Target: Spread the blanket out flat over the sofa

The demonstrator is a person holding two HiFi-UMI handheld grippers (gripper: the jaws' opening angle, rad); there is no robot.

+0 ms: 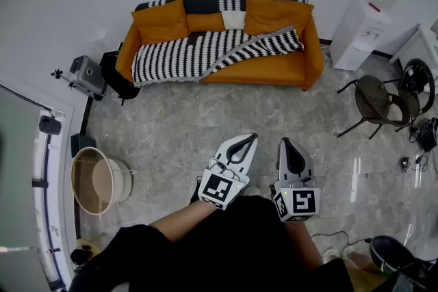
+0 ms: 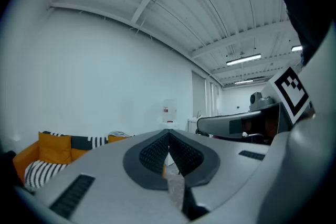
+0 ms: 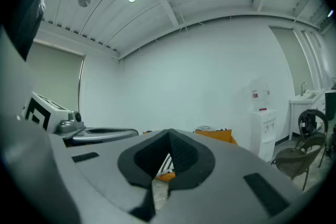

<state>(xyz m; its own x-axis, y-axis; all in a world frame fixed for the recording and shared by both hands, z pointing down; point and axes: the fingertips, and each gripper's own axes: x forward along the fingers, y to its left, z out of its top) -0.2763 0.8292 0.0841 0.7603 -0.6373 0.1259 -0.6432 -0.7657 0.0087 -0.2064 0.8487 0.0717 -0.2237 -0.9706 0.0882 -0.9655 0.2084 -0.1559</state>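
Blanket (image 1: 183,55) lengthwise along sofa (image 1: 274,72), right corner rumpled

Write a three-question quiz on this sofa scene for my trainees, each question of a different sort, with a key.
1. True or false: the blanket covers the whole seat of the sofa.
2. Pick one. The left claw and the right claw are: A) shut on the blanket; B) shut, empty, and well short of the sofa; C) wide open.
3. How many orange cushions lean against the sofa's back?

Key
1. False: the right part of the seat is bare orange, and one blanket corner lies folded across.
2. B
3. Two
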